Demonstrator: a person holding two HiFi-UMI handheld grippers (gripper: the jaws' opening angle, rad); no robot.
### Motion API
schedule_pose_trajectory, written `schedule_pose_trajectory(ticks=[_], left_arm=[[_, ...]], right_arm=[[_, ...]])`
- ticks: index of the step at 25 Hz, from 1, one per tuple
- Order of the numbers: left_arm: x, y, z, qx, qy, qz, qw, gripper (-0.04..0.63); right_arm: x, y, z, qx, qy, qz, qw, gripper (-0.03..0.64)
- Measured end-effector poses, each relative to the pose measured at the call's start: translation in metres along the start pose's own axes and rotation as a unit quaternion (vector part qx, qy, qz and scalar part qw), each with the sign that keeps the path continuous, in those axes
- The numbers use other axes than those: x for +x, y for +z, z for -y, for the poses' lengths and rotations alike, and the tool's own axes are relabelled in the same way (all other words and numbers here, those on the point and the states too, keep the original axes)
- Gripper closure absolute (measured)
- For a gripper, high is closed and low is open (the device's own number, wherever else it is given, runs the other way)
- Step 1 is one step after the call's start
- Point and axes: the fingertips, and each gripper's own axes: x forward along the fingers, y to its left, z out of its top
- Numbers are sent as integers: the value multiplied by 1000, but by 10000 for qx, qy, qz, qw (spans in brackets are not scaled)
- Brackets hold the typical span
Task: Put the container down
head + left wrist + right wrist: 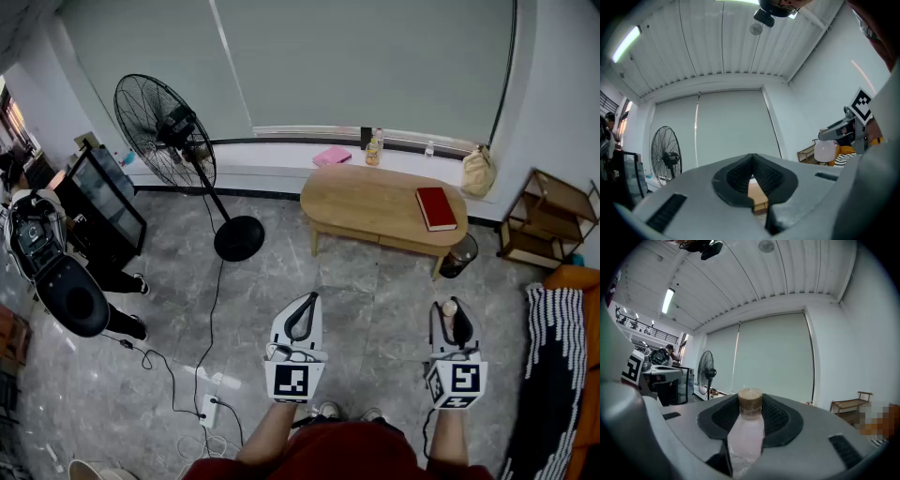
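The container is a pale pink, see-through bottle (746,439) with a tan cap. My right gripper (750,414) is shut on its body, and the cap sticks out past the pads. In the head view the right gripper (452,314) holds the bottle (450,308) in the air over the grey floor, near the person's body. My left gripper (309,302) hovers beside it on the left with its tips touching. In its own view the left gripper (752,158) holds nothing. The low wooden table (375,202) lies ahead of both grippers.
A red book (436,208) lies on the table's right end. A standing fan (165,131) with a trailing cable is at the left. A dark bin (458,255) and a wooden shelf (546,221) stand at the right. Small bottles (374,147) sit on the windowsill. A person stands at far left.
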Motion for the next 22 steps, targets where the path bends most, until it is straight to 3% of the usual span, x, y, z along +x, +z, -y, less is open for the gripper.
schedule_pose_trajectory(ticks=[12,22], left_arm=[[-44,-4,-43,-95,-37,196,9998,591],[-57,-17,-73,-193,-115,98,9997,591]], right_arm=[[-3,1,-67,-79,76,77,9999,476],[1,3,-97,-112,68,88,9999,476]])
